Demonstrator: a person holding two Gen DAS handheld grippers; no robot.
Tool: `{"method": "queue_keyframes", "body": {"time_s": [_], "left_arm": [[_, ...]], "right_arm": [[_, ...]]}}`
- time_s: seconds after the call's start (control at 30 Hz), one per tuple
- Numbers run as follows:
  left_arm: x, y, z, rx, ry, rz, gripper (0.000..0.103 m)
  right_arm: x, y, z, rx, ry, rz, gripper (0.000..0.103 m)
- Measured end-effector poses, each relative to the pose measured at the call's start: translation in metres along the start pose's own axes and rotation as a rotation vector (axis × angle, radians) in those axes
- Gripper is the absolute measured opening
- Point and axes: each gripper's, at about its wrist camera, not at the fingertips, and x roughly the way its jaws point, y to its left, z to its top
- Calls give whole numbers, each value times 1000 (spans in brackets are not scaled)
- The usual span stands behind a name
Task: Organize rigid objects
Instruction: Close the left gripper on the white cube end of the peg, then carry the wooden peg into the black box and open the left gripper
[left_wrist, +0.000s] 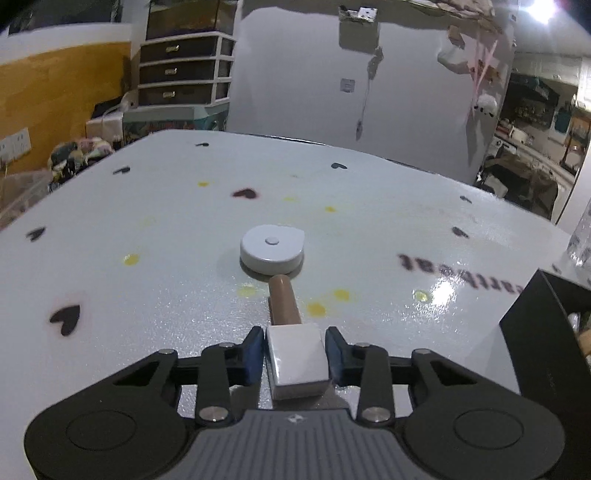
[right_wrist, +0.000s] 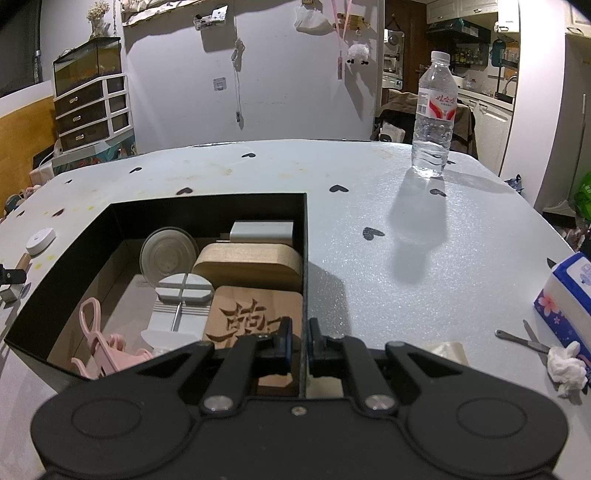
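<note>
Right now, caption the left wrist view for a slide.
Left gripper grips a white-headed mallet, handle toward a round white disc.

Black hand-held gripper (left_wrist: 295, 354), blue pads (left_wrist: 253, 356)

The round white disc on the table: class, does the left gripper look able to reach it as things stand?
Probably not yet. The left gripper is shut on a white-headed mallet, whose brown handle points at the round white disc. Nothing else blocks the way, but the fingers are occupied.
</note>
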Motion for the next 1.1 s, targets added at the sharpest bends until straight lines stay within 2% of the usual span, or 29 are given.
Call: {"method": "queue_keyframes", "body": {"time_s": [0.4,0.63,0.73,0.93,1.1], "left_arm": [[-9,0,-1,-44,-21,-18,35],[-29,-15,7,-29,-75,-77,34],[-42,-26,10,-18,-106,-122,34],[-66,-59,22,-4,-154,-262,34],[-73,-97,24,13,-149,-365,34]], "right_arm": [[0,0,0,0,1,0,8],[0,0,0,1,0,0,8],[0,0,0,0,0,0,8],[0,1,0,1,-2,4,8],[-1,2,-1,4,-5,8,8]]}}
